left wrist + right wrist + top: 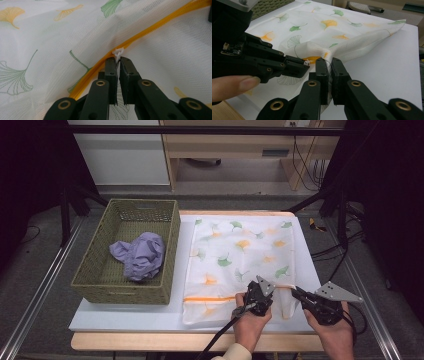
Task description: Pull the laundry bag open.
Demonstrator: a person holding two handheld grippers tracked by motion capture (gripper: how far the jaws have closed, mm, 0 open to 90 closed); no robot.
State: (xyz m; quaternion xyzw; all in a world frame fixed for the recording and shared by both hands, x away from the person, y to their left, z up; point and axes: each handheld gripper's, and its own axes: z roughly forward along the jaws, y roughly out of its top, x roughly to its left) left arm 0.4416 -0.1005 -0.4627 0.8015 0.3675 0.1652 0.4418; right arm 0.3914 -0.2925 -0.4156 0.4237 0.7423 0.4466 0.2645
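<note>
A white mesh laundry bag [240, 255] printed with ginkgo leaves lies flat on the white board [307, 265]. An orange zipper [210, 298] runs across its near end. My left gripper [274, 292] is shut on the small white zipper pull [118, 52], which sticks out between its jaw tips [118, 59]. Just to its right, my right gripper [294, 291] is shut on a bunched fold of the bag's mesh [329, 53] and lifts it slightly off the board. In the right gripper view the left gripper [305, 65] sits close beside my right jaws [328, 61].
A green woven basket [95, 270] stands on the left of the board with a crumpled purple cloth [140, 255] inside. The board's right edge lies close to the right hand. A wooden table edge [150, 341] runs along the front.
</note>
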